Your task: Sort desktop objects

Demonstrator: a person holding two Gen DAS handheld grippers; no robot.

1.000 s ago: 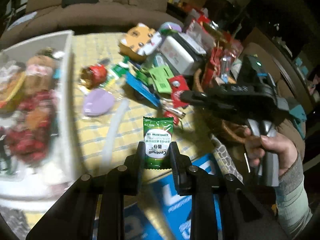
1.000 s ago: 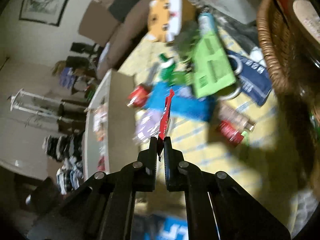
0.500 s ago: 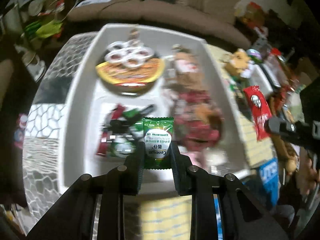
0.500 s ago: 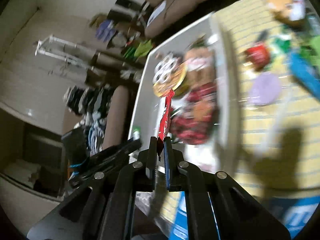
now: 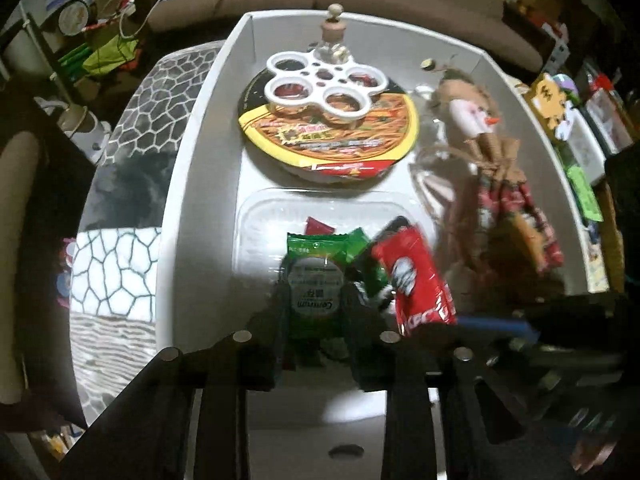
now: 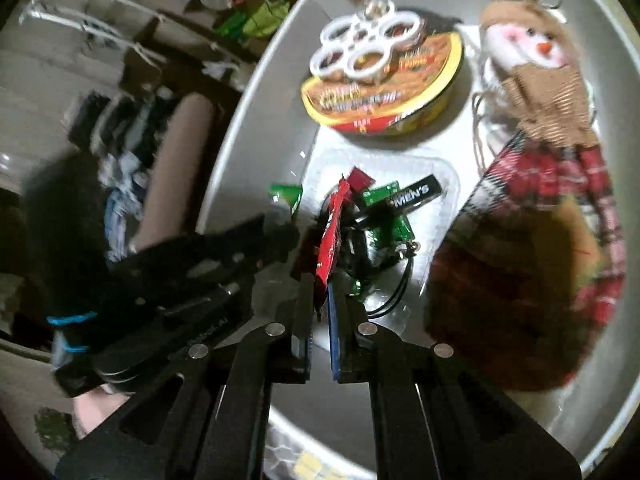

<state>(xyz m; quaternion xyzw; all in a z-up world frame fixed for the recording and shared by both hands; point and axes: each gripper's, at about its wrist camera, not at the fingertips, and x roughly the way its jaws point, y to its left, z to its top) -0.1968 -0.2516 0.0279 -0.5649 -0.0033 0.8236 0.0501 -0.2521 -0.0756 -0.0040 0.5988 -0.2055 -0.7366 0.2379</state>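
Observation:
My left gripper (image 5: 316, 312) has its jaws spread, with a green Centrum sachet (image 5: 314, 288) between them, over a clear plastic tray (image 5: 272, 220) inside the white bin (image 5: 200, 152). My right gripper (image 6: 322, 304) has its jaws slightly parted; a red sauce packet (image 6: 331, 236) stands edge-on between them, also above the clear tray (image 6: 448, 184). The red packet also shows in the left wrist view (image 5: 416, 276). The left gripper shows in the right wrist view (image 6: 256, 240), just left of the red packet.
The bin holds an instant noodle bowl (image 5: 328, 132) with a white ring holder (image 5: 326, 84) on it, a snowman doll (image 5: 492, 168), and several small sachets in the clear tray (image 6: 384, 208). A cluttered table lies at right (image 5: 568, 120). A patterned seat lies left (image 5: 132, 148).
Both grippers swung from the cluttered table over to the white bin and lowered toward the clear tray. Both sets of jaws have spread apart around their packets.

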